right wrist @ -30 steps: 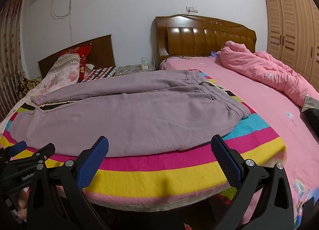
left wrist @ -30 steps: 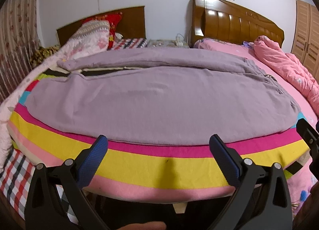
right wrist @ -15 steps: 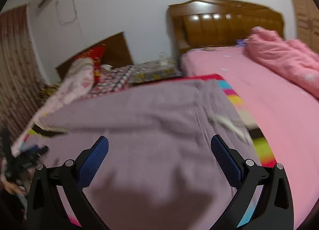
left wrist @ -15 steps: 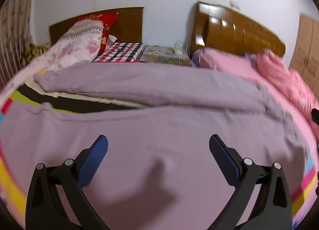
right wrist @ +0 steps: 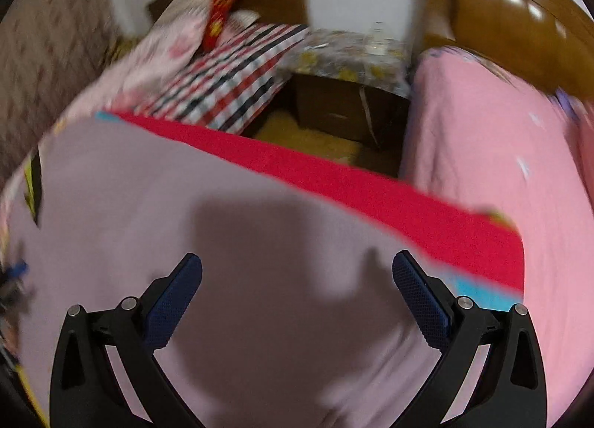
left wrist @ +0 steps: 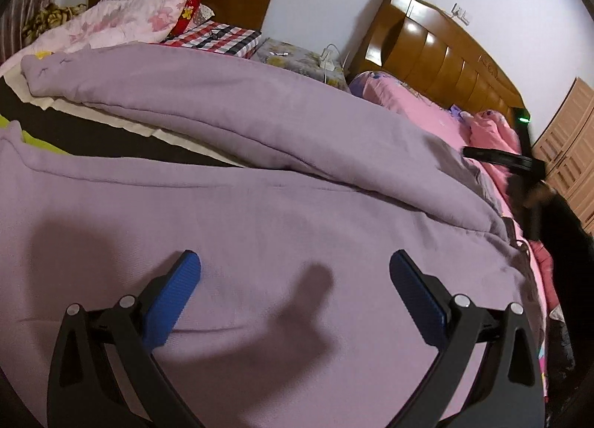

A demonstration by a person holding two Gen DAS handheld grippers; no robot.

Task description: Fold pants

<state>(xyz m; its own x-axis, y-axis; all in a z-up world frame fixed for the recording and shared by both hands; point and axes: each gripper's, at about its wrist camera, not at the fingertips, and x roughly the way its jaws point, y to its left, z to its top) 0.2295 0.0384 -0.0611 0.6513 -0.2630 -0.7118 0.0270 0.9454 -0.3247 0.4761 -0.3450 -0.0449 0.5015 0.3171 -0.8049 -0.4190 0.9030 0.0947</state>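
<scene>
Lilac sweatpants (left wrist: 260,205) lie spread flat on a striped blanket, the two legs running to the left with a dark gap between them. My left gripper (left wrist: 295,275) is open and empty, low over the near leg. My right gripper (right wrist: 297,275) is open and empty, low over the far edge of the pants (right wrist: 167,212); this view is blurred. The right gripper's black body (left wrist: 519,164) shows at the right edge of the left wrist view, near the waistband.
The striped blanket's red band (right wrist: 371,186) borders the pants. A pink bed (right wrist: 501,153) lies to the right, with a gap and a nightstand (right wrist: 345,112) beyond. Pillows (left wrist: 141,15), a checked cloth (left wrist: 219,36) and a wooden headboard (left wrist: 438,52) stand at the back.
Both grippers have moved forward from the bed's near edge to low over the pants. The right one has swung toward the far edge and waistband. Both stay open.
</scene>
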